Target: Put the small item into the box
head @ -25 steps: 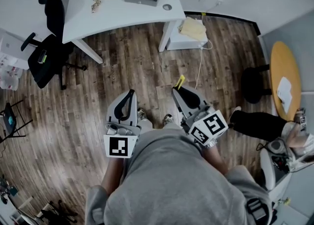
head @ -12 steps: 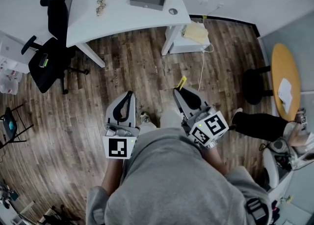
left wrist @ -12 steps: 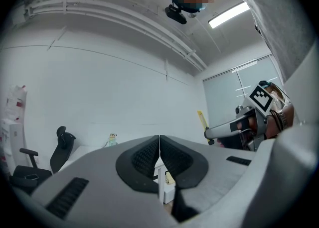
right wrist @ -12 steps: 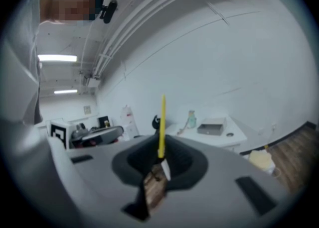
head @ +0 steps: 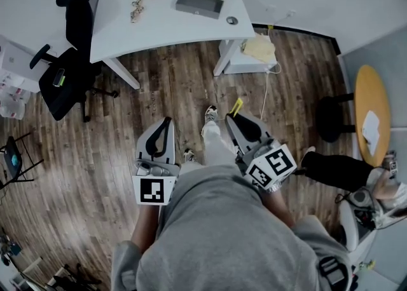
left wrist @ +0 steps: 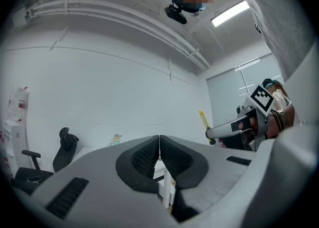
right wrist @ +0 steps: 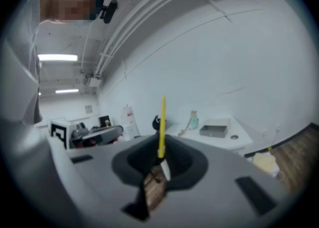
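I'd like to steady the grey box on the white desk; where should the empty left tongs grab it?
Probably the near long wall of the box, from above: it lies flat on the desk, that thin straight edge facing you. Open the shut left tongs first; the right tongs hold the yellow item.

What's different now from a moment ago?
The person stepped toward the white desk: a foot now reaches forward, and the desk with its grey box sits lower in the head view. Nothing was grabbed or dropped. The right gripper keeps its jaws on the yellow item; the left gripper stays shut and empty.
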The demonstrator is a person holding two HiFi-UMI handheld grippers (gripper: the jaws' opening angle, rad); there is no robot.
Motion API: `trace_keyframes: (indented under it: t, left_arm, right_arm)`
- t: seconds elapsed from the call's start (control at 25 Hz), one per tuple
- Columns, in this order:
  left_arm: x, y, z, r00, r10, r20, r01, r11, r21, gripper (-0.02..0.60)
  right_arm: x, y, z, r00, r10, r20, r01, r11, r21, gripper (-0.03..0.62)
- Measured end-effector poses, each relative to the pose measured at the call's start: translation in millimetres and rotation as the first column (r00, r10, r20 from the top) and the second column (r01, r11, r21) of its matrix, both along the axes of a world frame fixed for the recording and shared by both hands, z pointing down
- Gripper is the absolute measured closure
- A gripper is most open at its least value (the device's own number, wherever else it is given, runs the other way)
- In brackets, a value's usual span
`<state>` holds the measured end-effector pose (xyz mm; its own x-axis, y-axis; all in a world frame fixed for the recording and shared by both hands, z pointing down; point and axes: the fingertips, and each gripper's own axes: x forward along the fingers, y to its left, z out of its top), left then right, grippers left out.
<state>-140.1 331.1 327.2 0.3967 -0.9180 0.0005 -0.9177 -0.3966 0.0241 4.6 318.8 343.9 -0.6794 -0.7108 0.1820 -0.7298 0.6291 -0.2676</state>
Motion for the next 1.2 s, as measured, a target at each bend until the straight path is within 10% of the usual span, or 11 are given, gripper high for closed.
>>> trace_keyframes:
  t: [1.2]
  left_arm:
    - [27.9,-189.4,-2.6,0.992,-0.105,0.067,0.108,0.994,-0.034,0.546]
  right_arm:
    - [21.1,-218.3,6.0,0.992,-0.121,0.033,0.122,0.992,-0.033,0.530]
